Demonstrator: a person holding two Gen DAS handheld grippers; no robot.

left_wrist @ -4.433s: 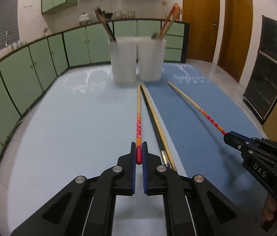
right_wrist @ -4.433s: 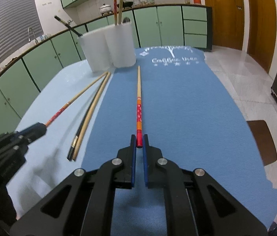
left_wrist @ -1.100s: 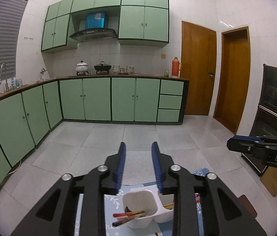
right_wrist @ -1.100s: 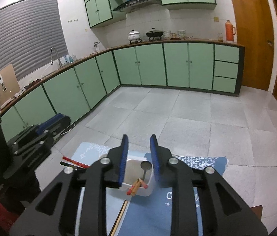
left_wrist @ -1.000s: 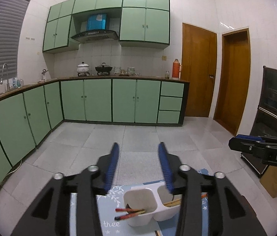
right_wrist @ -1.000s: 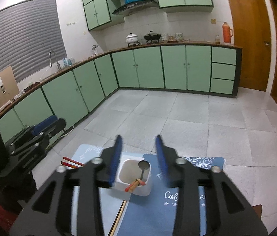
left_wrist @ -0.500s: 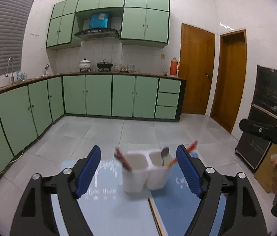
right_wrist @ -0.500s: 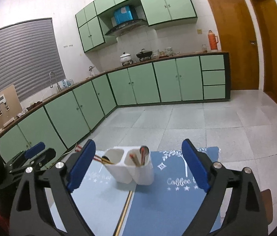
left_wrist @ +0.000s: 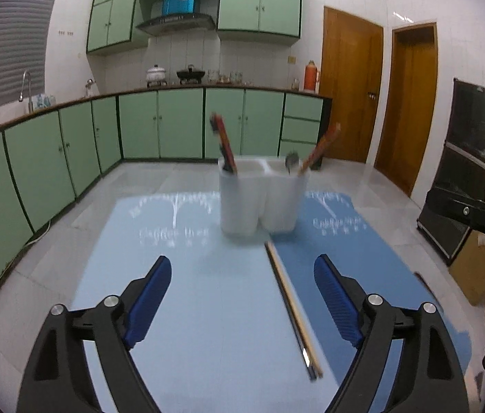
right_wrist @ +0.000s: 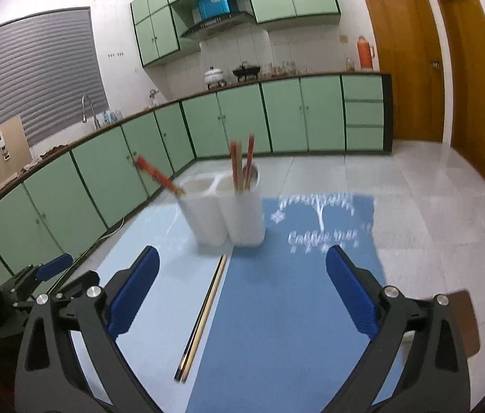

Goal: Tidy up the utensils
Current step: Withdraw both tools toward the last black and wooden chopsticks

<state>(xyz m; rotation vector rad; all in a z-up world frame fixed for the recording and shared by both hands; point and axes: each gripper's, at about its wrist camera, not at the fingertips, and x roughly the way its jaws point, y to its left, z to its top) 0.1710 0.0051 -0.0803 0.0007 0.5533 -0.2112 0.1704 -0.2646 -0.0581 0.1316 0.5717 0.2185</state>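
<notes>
White holder (left_wrist: 259,203) upright; chopstick pair (right_wrist: 204,309) flat before it.

Your left gripper (left_wrist: 242,296): just opened wide, nothing inside | white holder (left_wrist: 263,199): ahead, sticks in it | two chopsticks (left_wrist: 290,309): flat on mat (left_wrist: 187,309)

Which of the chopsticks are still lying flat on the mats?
The plain dark-and-tan pair, lying side by side along the seam between the light and dark blue mats. The red-patterned ones stand upright in the white holder.
</notes>
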